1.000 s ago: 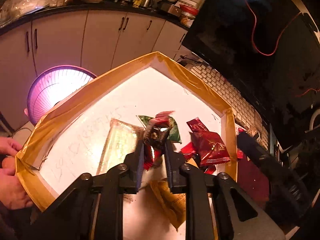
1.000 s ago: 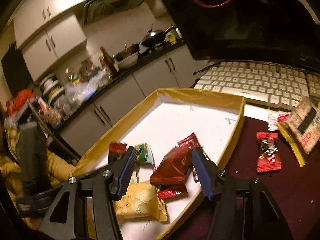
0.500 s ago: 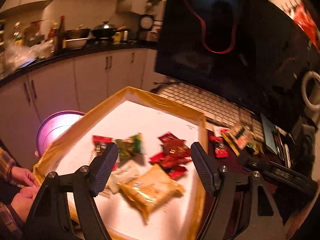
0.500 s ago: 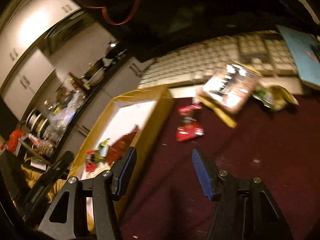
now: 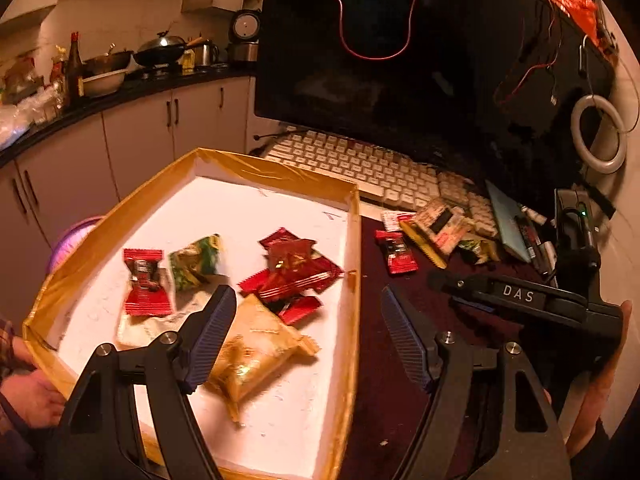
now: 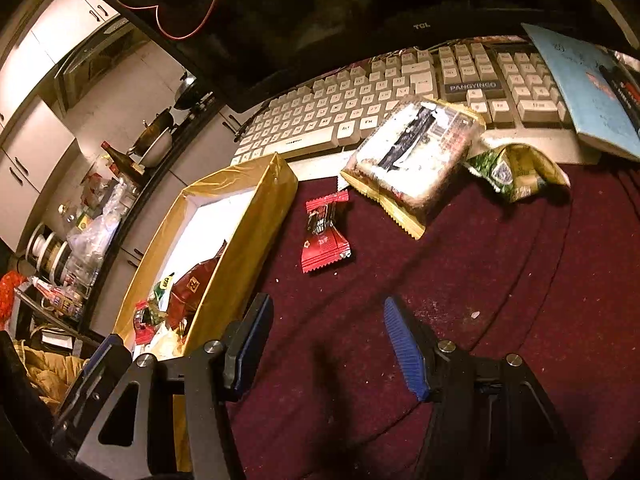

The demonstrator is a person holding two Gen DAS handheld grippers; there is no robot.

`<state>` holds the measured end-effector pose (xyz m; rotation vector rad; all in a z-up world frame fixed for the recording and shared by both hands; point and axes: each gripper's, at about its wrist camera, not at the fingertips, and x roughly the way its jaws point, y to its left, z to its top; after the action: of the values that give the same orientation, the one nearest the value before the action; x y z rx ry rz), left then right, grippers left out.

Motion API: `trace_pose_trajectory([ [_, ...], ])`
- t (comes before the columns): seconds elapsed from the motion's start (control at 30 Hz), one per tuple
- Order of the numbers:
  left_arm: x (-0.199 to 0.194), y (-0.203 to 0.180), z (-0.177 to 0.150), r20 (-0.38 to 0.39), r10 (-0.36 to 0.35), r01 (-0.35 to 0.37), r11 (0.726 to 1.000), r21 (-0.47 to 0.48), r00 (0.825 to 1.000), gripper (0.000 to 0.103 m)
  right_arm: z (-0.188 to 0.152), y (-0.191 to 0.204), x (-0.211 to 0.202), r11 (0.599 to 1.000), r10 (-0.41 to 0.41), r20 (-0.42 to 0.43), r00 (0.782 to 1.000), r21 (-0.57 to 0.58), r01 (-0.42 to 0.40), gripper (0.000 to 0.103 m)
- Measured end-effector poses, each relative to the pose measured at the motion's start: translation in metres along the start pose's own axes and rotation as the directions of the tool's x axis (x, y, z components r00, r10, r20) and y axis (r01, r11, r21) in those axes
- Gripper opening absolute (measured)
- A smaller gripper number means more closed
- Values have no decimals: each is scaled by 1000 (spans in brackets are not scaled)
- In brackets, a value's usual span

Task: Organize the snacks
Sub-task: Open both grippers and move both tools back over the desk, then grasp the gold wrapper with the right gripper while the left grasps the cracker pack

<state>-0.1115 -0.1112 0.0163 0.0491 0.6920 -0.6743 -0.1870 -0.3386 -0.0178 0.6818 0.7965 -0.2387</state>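
Left wrist: left gripper [image 5: 308,334] now wide open, empty, its red candy [image 5: 143,282] dropped inside the tray [image 5: 276,170]; right gripper [image 6: 326,344] open, empty beside the tray, facing the red wafer packet [image 6: 325,232].

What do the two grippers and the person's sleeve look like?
Both grippers are black frames with round silver bolts. The left gripper has dark ribbed fingers; the right gripper has bright blue ribbed fingers. In the left view its body bears white letters "DAS". The sleeve is plaid.
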Motion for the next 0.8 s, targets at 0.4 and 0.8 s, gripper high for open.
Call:
trace_pose_trajectory([
  [0.4, 4, -13, 5, -91, -178, 168, 980, -109, 980, 75, 48, -30, -23, 996, -91, 21, 996, -1, 91, 61],
  [0.8, 13, -54, 9, -153, -212, 207, 977, -47, 965, 75, 84, -96, -7, 965, -242, 21, 970, 112, 238, 61],
])
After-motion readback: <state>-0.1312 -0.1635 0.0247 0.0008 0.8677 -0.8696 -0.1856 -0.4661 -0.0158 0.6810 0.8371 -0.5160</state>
